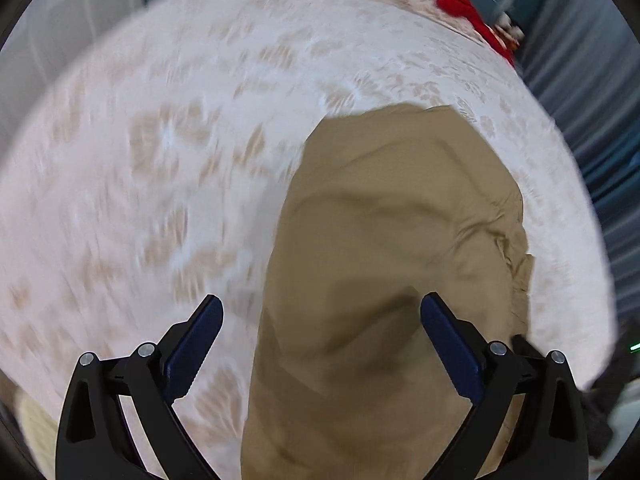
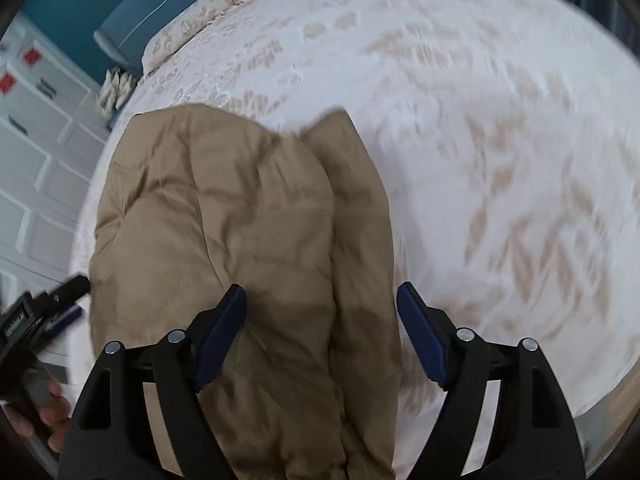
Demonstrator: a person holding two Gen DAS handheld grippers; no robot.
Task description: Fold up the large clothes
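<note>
A tan garment (image 1: 392,248) lies folded lengthwise on a white bed cover with beige leaf print (image 1: 160,160). It also shows in the right wrist view (image 2: 248,232), with two long parts side by side. My left gripper (image 1: 322,320) is open above the garment's near left edge and holds nothing. My right gripper (image 2: 322,306) is open above the garment's near right part and holds nothing. The other gripper (image 2: 60,300) shows at the left edge of the right wrist view, next to the garment's side; its jaws are not clear there.
A red object (image 1: 468,8) lies at the far corner of the bed. Blue curtains (image 1: 592,128) hang on the right. A white panelled cabinet (image 2: 36,168) and a teal headboard (image 2: 160,20) stand beside the bed. The bed cover (image 2: 500,160) spreads wide around the garment.
</note>
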